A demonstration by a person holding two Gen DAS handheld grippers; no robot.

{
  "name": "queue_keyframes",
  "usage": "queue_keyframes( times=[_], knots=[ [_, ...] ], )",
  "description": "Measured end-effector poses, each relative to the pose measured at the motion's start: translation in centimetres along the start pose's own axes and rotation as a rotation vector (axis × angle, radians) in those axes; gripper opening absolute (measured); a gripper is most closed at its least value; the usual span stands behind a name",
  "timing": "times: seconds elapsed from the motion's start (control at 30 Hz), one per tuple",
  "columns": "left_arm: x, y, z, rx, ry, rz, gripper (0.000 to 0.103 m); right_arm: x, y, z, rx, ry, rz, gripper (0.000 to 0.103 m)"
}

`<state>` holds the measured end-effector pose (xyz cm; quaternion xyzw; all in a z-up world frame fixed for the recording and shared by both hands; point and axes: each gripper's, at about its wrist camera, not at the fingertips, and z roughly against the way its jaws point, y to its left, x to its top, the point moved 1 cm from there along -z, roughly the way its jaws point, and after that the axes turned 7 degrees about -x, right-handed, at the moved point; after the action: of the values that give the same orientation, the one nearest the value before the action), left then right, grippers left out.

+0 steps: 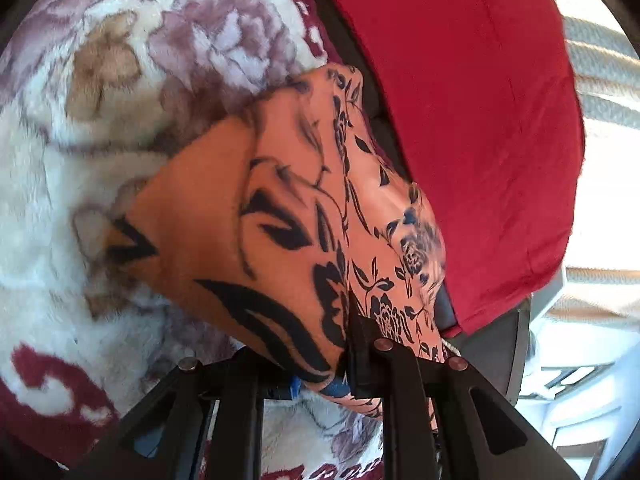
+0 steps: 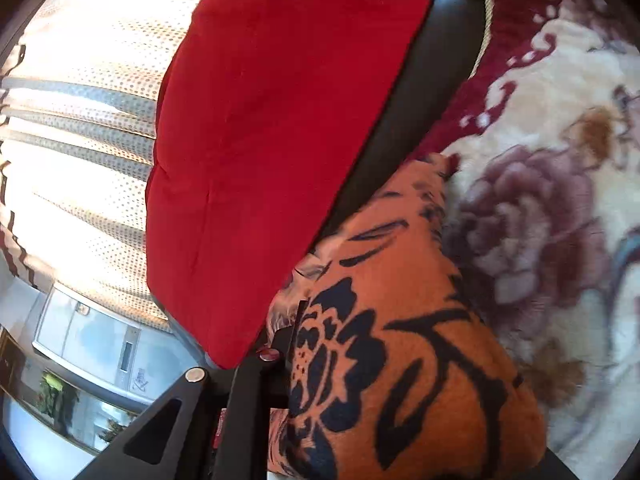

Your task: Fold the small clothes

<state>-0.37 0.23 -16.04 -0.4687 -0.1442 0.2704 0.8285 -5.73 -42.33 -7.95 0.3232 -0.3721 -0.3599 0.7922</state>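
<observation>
Both grippers, left gripper [image 1: 352,344] and right gripper [image 2: 292,332], pinch the orange cloth [image 1: 280,216] (lifted off blanket [image 1: 80,160]); edges should stay level.

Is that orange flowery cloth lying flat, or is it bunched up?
Bunched up. The orange cloth drapes in folds, pinched by the left gripper and the right gripper, above the blanket.

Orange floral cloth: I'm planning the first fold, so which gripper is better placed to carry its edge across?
Probably the left. Both the left gripper and right gripper are shut on the orange floral cloth, but the left has open floral blanket beyond it; the red cushion crowds the right.
</observation>
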Motion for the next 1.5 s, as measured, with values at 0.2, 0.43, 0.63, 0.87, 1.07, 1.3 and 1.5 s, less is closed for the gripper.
queue_keyframes(
  times=[0.2, 0.43, 0.63, 0.87, 1.07, 1.3, 1.5],
  knots=[
    [-3.7, -4.1, -0.1, -0.009, 0.036, -0.148, 0.018, 0.6, -1.9, 6.2, 0.009, -0.076, 0.042, 0.016],
    [-6.7, 1.0, 0.1, 0.143, 0.110, -0.179, 0.021, -2.1, -8.0, 7.0, -0.128, 0.152, 0.008, 0.023],
    [-6.3, -1.0, 3.4, 0.161, 0.104, -0.251, 0.022, -0.9, -10.3, 13.0, -0.202, 0.096, -0.032, 0.058],
    [-8.0, -9.1, 10.3, 0.271, -0.131, -0.656, 0.034, -0.1, -7.3, 20.2, -0.213, -0.141, 0.117, 0.063],
    [-9.0, -12.5, 10.2, 0.329, -0.217, -0.864, 0.075, -1.5, -2.5, 15.5, -0.116, -0.029, 0.212, 0.063],
    [-7.6, -6.2, 2.3, 0.550, -0.047, -0.771, 0.075, -2.1, -2.2, 7.5, -0.187, 0.102, 0.247, 0.063],
    [-6.5, -3.2, 1.7, 0.613, -0.024, -0.773, 0.075, -1.9, -4.7, 5.9, -0.242, 0.154, 0.232, 0.050]
  ],
)
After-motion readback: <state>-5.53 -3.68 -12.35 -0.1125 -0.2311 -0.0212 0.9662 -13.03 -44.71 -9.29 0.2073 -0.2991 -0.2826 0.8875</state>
